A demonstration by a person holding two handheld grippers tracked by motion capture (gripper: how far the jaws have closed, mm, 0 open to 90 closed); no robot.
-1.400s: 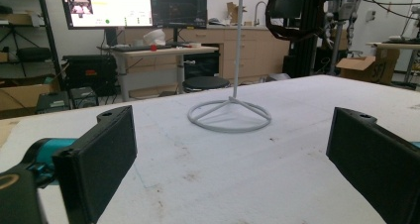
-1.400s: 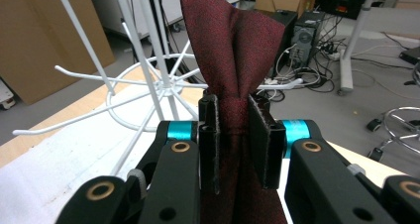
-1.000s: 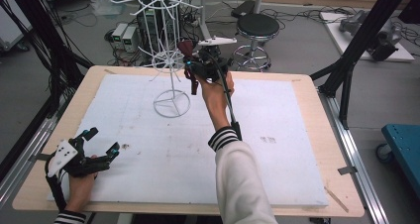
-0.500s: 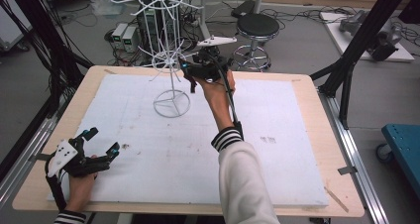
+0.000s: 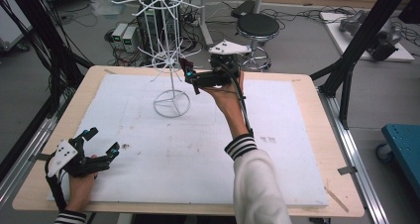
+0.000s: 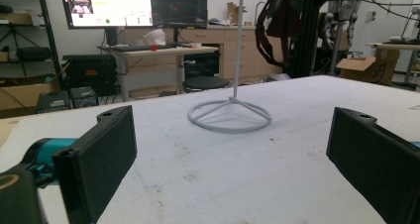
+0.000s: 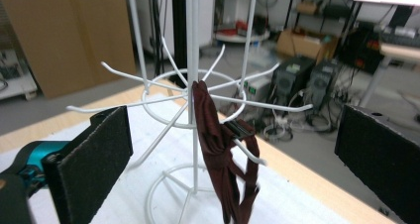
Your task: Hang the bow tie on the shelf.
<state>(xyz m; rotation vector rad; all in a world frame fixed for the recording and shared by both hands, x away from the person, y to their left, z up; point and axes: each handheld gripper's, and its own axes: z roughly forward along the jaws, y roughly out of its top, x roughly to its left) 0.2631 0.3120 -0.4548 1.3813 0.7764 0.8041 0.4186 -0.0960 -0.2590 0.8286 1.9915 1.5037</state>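
The right gripper (image 7: 233,149) is now being held with its jaws wide and empty; the dark red strap (image 7: 218,154), released, is hanging from a hook of the white wire rack (image 7: 190,60). Hanging seems done. The left gripper (image 5: 99,143) is being rested wide open on the white board (image 5: 198,149).

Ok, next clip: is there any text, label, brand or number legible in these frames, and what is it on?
No text reads clearly in any view.
Left monitor in the left gripper view: a bright window with small thumbnails, too blurred to read.
Dark monitor beside it: faint markings, unreadable.
Cardboard box at right: a dark mark, illegible.
White foam board in the high view: small dark smudges, not readable as writing.
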